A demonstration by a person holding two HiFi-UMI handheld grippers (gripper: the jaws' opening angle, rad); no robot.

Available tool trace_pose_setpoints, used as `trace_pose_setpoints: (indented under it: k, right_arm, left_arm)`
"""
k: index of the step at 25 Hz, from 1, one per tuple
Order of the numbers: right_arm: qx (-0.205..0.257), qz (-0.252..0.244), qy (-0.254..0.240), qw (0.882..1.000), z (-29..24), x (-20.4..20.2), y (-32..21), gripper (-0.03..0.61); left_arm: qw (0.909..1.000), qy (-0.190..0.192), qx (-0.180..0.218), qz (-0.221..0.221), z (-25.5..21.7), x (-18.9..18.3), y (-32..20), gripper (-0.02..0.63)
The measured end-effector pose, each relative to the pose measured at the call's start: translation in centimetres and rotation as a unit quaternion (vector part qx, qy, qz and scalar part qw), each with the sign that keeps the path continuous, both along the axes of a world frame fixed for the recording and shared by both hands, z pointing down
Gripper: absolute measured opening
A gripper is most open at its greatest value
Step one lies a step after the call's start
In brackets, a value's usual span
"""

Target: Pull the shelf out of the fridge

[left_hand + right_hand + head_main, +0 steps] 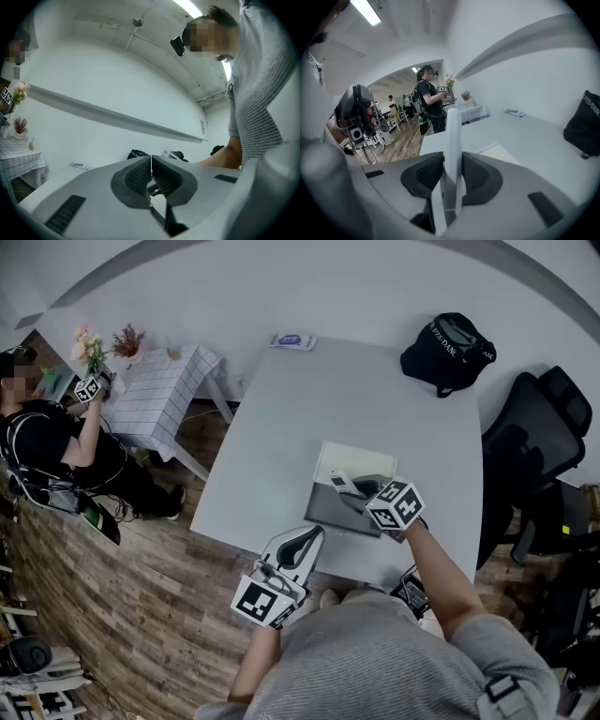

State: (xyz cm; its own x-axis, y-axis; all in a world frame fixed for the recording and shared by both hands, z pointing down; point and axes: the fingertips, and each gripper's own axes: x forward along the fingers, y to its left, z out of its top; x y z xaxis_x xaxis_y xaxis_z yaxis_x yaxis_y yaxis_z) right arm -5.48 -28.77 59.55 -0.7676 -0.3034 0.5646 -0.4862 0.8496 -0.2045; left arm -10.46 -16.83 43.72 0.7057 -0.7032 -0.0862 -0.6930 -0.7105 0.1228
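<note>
No fridge or shelf shows in any view. My right gripper (354,487) hangs over a flat white and grey box (361,459) on the grey table (281,418). It is shut on a slim white device (339,481). In the right gripper view the white device (453,133) stands upright between the dark pads (425,174) of the right gripper (451,165). My left gripper (306,544) is near the table's front edge, level, with its jaws pressed together and nothing between them. The left gripper (151,169) looks the same in its own view.
A black bag (448,352) sits at the table's far right and a small blue and white item (292,340) at its far edge. A black office chair (530,442) stands to the right. On the left are a chequered side table (159,390) with flowers and another person (47,442).
</note>
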Motion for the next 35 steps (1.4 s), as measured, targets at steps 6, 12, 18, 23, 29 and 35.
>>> trace_pose_setpoints:
  k: [6,12,18,23,29,35]
  right_arm:
    - [0.061,0.008,-0.076,0.995,-5.8,-0.4,0.3,0.118]
    - [0.109,0.015,-0.143,0.984,-10.5,-0.5,1.2,0.118]
    - [0.167,0.013,-0.197,0.966,-16.3,0.4,3.0,0.118]
    - [0.218,0.014,-0.235,0.947,-20.8,1.8,5.0,0.118]
    - [0.247,0.011,-0.258,0.934,-23.0,3.1,7.5,0.118]
    - [0.256,0.014,-0.266,0.929,-23.8,4.2,8.6,0.118]
  left_arm:
    - [1.0,-0.003,0.001,0.002,0.1,0.3,0.0,0.012]
    - [1.0,-0.003,0.002,0.002,0.0,0.5,0.0,0.012]
    - [0.9999,-0.001,0.01,0.002,-0.9,0.9,-0.1,0.012]
    - [0.9998,-0.003,0.017,-0.003,-1.7,1.0,-0.2,0.012]
    - [0.9996,-0.006,0.027,-0.008,-2.3,0.9,-0.2,0.012]
    - [0.9995,-0.009,0.03,-0.007,-2.6,1.3,0.0,0.012]
